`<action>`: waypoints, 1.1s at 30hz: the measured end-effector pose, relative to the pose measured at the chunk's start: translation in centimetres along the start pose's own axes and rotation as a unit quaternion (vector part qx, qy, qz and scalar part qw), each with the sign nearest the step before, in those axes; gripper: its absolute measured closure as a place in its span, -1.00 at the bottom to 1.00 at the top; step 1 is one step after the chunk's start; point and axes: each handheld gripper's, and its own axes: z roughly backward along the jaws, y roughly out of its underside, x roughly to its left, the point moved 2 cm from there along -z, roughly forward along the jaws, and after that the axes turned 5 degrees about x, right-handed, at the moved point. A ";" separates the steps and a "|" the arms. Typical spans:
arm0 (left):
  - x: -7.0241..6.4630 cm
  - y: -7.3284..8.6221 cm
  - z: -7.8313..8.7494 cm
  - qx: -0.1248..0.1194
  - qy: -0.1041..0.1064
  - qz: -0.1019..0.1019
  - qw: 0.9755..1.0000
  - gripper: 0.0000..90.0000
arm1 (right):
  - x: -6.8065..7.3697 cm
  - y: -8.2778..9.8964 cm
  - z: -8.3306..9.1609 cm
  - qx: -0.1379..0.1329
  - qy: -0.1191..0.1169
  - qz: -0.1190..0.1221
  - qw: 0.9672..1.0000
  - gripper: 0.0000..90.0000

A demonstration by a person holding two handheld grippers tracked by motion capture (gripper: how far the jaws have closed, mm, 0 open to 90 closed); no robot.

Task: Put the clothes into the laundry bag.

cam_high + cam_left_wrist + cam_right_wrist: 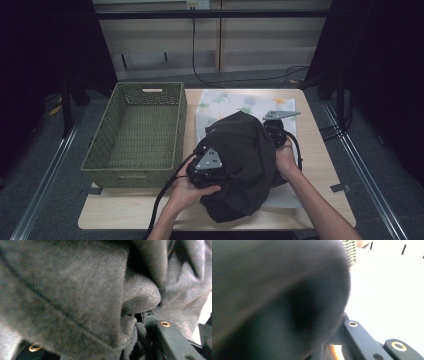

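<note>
Dark grey garment [245,165] bunched on table [320,165] w/ patterned cloth [225,102]; left gripper [222,172] & right gripper [270,131] both clamped on it.

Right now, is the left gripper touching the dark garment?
Touching. The left gripper view shows the dark garment bunched between and over the left gripper, fabric pressed against its jaws. The high view agrees: the cloth drapes around it.

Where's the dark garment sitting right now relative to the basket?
In the high view the dark garment is bunched at the table's middle, over the patterned cloth, just right of the green woven basket, between the left claw and right claw.
</note>
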 end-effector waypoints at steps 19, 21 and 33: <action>-1.0 2.9 -1.3 -0.038 0.055 0.074 0.995 -0.26 | -0.4 0.1 0.3 -0.006 0.011 -0.004 1.000 1.00; -1.0 2.7 -0.4 -0.051 0.053 0.075 0.994 -0.39 | -0.5 0.2 0.3 -0.006 0.012 -0.007 1.000 1.00; 0.7 0.7 6.2 -0.166 -0.007 0.108 0.980 -0.56 | -0.7 0.3 0.3 -0.005 0.018 -0.009 1.000 1.00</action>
